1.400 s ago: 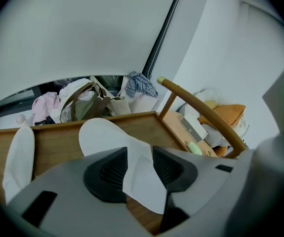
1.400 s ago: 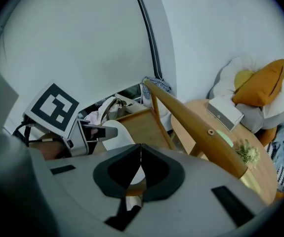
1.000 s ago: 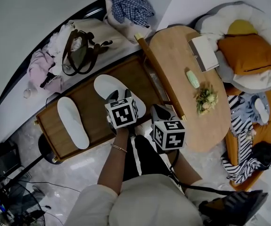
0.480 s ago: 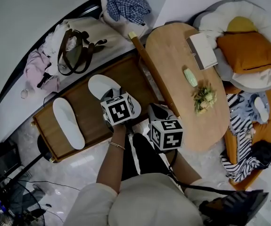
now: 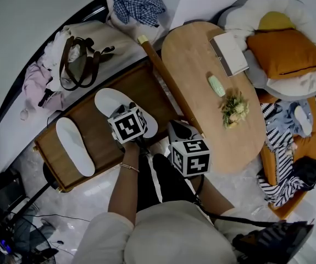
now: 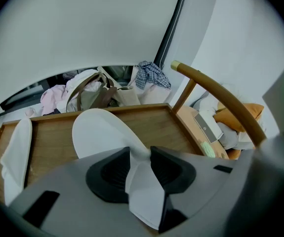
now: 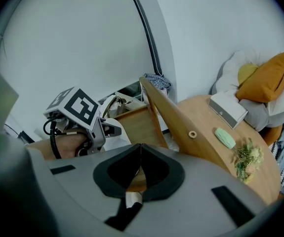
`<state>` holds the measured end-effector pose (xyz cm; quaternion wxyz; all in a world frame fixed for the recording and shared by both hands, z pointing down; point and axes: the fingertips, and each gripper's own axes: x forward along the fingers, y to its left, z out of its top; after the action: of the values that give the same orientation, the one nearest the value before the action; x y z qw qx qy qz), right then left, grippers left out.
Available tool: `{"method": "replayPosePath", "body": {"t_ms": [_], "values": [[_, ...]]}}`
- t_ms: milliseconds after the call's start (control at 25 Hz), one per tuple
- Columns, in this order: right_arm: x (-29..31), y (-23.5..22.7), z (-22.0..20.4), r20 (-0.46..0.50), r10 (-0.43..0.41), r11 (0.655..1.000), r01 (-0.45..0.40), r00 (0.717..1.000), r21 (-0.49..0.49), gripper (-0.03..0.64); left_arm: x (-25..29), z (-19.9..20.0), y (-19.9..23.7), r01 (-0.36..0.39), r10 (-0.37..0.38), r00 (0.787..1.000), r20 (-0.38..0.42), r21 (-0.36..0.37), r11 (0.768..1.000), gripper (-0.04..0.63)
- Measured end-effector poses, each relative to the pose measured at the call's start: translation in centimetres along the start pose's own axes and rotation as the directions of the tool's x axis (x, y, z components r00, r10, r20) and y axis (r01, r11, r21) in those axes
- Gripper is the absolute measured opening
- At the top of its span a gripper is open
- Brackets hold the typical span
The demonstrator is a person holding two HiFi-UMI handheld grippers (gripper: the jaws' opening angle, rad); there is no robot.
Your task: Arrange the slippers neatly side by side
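Closing over the last moment, the left gripper's [image 6: 142, 157] jaws have come onto the near edge of a white slipper [image 6: 100, 132]. In the left gripper view the two dark pads pinch that edge between them, so the slipper is grasped. Its far end lies on the dark wooden tray table [image 5: 100, 136], in the same spot on the wood as a second ago.

The second white slipper [image 5: 75, 146] has not shifted either. It lies flat near the tray's left end, well apart from the held one and at a different angle, with bare wood between the two.

The right gripper [image 7: 138, 174] hangs to the right of the left one, over the person's dark trousers [image 5: 160, 180]. Its jaws are pressed together with nothing between them.

Beyond the tray's far rim sit a bag with brown straps [image 5: 78, 59], pink clothing [image 5: 34, 84] and a blue checked shirt [image 5: 136, 1].

To the tray's right stands an oval light-wood table [image 5: 193, 54]. It carries a grey book-shaped box [image 5: 229, 53], a small pale green item [image 5: 216, 85] and a little bunch of dried flowers [image 5: 233, 109]. Past that table an orange cushion [image 5: 287, 53] rests on a white flower-shaped cushion [image 5: 245, 15], and black-and-white striped cloth [image 5: 281, 147] lies below them in the head view.
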<state>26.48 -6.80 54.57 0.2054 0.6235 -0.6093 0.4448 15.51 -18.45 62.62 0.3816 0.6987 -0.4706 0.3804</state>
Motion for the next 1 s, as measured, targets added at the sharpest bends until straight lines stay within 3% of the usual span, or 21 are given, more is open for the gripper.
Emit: {"method": "replayPosePath", "body": {"t_ms": [400, 1000], "values": [[0.2, -0.1, 0.2, 0.000, 0.004, 1.000, -0.004, 1.000, -0.001, 0.034, -0.1, -0.6, 0.8, -0.010, 0.009, 1.000, -0.011, -0.008, 1.000, 0.071], [0.6, 1.3, 1.0, 0.008, 0.022, 0.999, -0.022, 1.000, -0.043, 0.034, -2.3, -1.8, 3.1, -0.006, 0.006, 1.000, -0.007, 0.018, 1.000, 0.037]]}}
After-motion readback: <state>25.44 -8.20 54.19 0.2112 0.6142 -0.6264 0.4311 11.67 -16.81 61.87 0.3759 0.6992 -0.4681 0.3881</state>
